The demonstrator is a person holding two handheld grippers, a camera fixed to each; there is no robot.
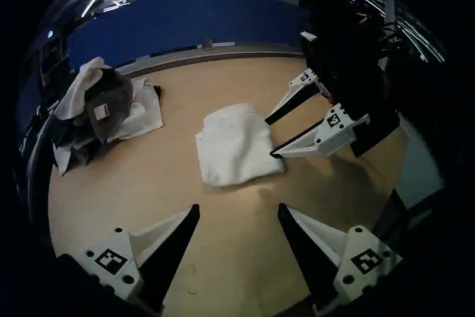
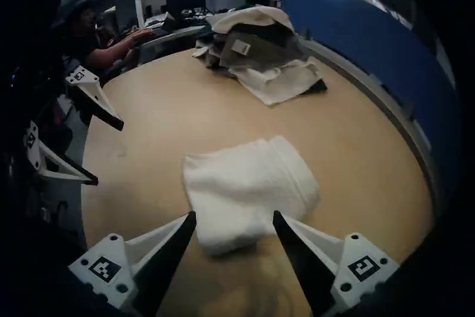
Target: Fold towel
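A white towel [image 1: 237, 145] lies folded into a thick rectangle on the round wooden table [image 1: 178, 210]. In the left gripper view, my left gripper [image 1: 237, 209] stands open a short way in front of it, nothing between its fingers. My right gripper [image 1: 270, 138] comes in from the right, open, its fingertips at the towel's right edge. In the right gripper view the towel [image 2: 249, 186] sits just ahead of my right gripper [image 2: 233, 215], its near end reaching between the spread fingers. My left gripper [image 2: 108, 154] hangs open at the table's left edge.
A heap of white and grey towels [image 1: 107, 109] [image 2: 267, 56] sits at the table's far side. A blue partition [image 1: 178, 20] [image 2: 368, 38] runs behind the table. A person [image 2: 113, 44] sits at a desk beyond the table [image 2: 178, 109].
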